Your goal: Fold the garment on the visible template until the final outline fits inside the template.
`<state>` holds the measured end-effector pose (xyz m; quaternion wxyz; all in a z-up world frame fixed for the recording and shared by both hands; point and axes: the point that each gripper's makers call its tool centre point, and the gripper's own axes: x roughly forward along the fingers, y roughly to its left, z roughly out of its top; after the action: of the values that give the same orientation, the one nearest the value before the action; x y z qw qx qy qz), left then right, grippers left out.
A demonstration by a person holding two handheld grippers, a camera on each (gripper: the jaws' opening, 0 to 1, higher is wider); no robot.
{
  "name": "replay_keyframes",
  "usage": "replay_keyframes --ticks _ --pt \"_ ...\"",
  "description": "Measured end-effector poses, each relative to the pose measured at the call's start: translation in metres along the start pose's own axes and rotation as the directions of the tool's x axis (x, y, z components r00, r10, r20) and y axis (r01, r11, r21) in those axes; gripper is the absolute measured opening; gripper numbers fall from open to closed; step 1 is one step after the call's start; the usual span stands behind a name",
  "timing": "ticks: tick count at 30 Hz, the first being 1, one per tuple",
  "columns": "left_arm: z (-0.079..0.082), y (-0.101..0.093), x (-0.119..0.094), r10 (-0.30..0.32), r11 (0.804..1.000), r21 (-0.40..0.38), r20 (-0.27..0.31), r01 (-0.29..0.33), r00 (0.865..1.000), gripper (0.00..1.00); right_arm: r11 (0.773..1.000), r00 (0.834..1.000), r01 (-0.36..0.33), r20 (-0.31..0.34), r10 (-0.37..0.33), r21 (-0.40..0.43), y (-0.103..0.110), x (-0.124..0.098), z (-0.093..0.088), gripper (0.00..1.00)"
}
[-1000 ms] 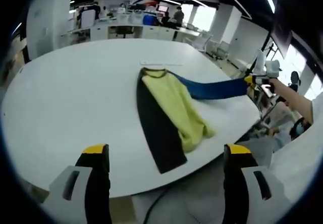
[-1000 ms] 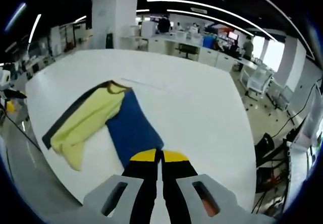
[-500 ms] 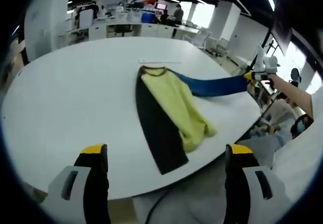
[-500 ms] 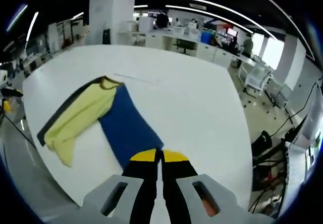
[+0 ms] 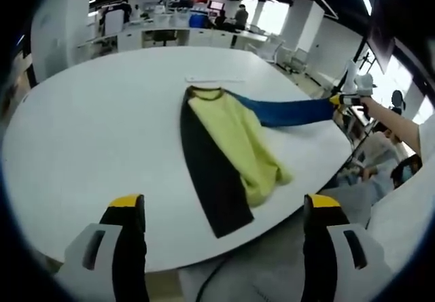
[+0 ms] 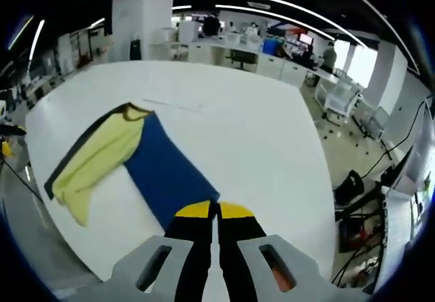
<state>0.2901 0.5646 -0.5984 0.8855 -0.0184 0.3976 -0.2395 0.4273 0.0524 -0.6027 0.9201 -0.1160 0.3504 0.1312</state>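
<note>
On the big white table (image 5: 81, 132) lay the garment (image 5: 231, 145), a shirt in yellow, black and blue, spread near the table's edge closest to the person. Right gripper (image 6: 217, 210) had its jaws pinched tight on the end of the blue part (image 6: 166, 176), which looked like a sleeve or a side panel, hard to tell which. From the left gripper view you could see that blue strip (image 5: 285, 113) stretched out sideways and lifted off the table toward the right gripper (image 5: 346, 98), so my guess is it was being pulled taut to get it flat before folding it over the body. Left gripper (image 5: 221, 210) hung back above the near edge with its jaws wide apart, gripping nothing, probably waiting for a corner to grab. Yellow part was bunched up at its lower end (image 5: 268, 179), and the black strip (image 5: 207, 179) ran alongside it, touching. A thin pale line (image 5: 214, 79) sat on the table just past the collar (image 5: 207, 94), maybe part of the template, couldn't tell for sure. Folding looked barely started to me.
</note>
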Motion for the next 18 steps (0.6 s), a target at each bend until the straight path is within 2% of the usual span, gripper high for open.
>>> replay_keyframes --ticks 18 --pt "0.003 0.000 0.013 -0.004 1.000 0.006 -0.037 0.004 0.999 0.93 0.999 0.998 0.034 -0.049 -0.033 0.024 -0.032 0.018 -0.015 0.02"
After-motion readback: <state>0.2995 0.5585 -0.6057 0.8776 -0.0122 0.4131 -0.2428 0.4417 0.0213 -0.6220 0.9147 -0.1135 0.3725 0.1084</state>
